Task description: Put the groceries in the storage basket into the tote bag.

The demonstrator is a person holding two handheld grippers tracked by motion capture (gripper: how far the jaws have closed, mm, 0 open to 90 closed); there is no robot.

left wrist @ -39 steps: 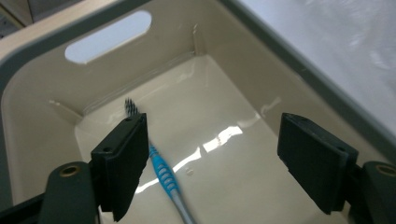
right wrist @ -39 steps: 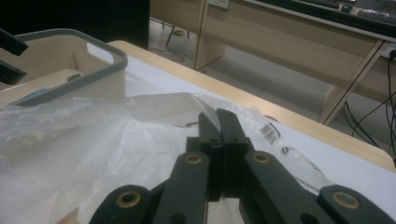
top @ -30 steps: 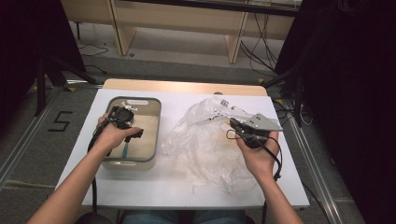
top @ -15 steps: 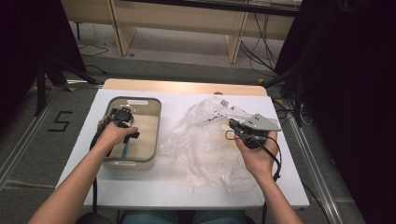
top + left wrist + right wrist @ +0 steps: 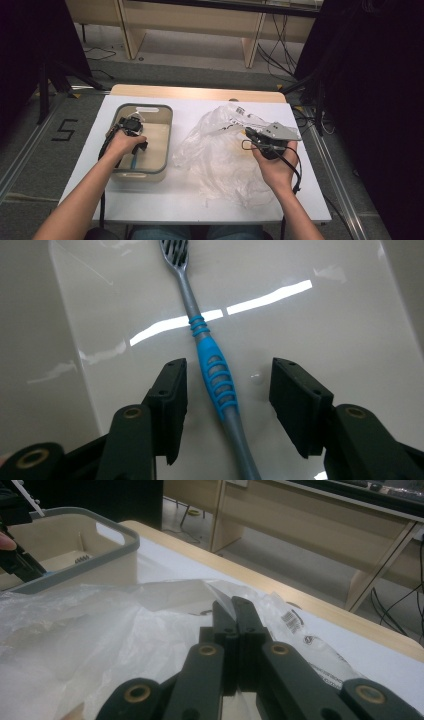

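High view: the white-topped table [image 5: 165, 200] carries a crumpled clear plastic bag [image 5: 220, 160] at its middle and right, with a beige tub [image 5: 167, 131] with a grey rim just beside the bag on the left. The right gripper [image 5: 248, 132] rests over the bag's right part, held by the person's right hand [image 5: 275, 167]; in the right gripper view its fingers [image 5: 224, 611] are pressed together, pinching a fold of the bag's film between them. The left gripper [image 5: 135, 150], held by the left hand [image 5: 122, 144], points down into the tub. In the left gripper view its fingers [image 5: 172, 395] stand apart, one on each side of a toothbrush [image 5: 212, 365] that lies flat on the tub's floor; they have just been closing in, yet a gap remains on both sides and neither pad touches the handle. The toothbrush has a grey handle with a blue ribbed grip, and its dark bristled head points away from the gripper.
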